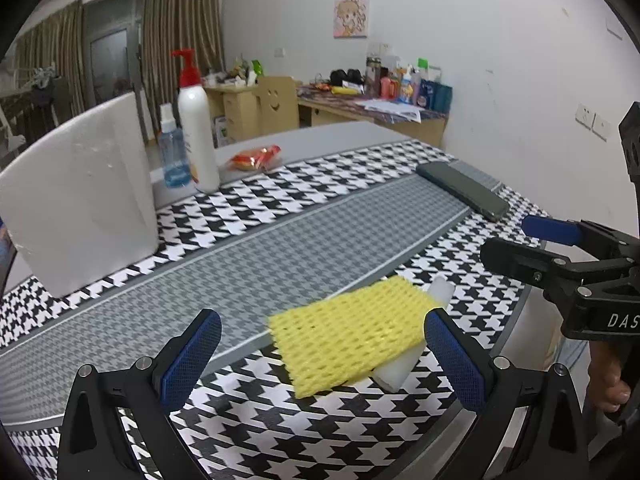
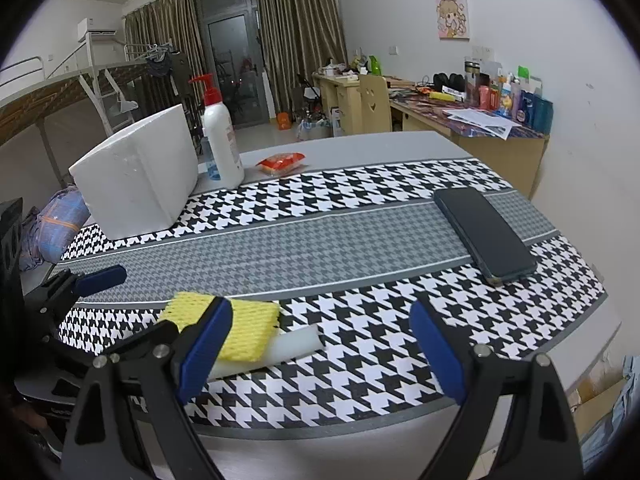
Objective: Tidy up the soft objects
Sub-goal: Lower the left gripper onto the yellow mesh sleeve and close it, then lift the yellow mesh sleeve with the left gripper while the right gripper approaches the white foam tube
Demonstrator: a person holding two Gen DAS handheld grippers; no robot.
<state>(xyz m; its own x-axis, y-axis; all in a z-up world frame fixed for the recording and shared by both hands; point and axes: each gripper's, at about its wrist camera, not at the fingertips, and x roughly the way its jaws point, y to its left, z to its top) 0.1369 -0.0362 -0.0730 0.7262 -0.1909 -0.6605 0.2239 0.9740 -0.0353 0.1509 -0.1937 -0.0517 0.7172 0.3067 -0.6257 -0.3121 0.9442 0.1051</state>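
Walls: white wall (image 2: 540, 8), small cartoon picture (image 2: 453, 17).
Window: dark glass door (image 2: 232, 68) between brown curtains (image 2: 300, 36).
Furniture: cluttered wooden desk (image 2: 496, 136); bunk frame (image 2: 80, 80).
Floor: pale tiles (image 2: 260, 136).

White foam box (image 2: 138, 178) at the cloth's far left, pump bottle (image 2: 221, 142) and blue spray bottle (image 1: 173, 152) beside it, red snack packet (image 2: 281, 162) behind, dark phone (image 2: 485, 235) on houndstooth cloth (image 2: 360, 336)

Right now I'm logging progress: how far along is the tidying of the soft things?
Nothing looks done yet. The yellow net lies over the white foam strip on the mat. Both tools, left and right, are open and empty. Grasping both and putting them away, perhaps in the foam box, is left.
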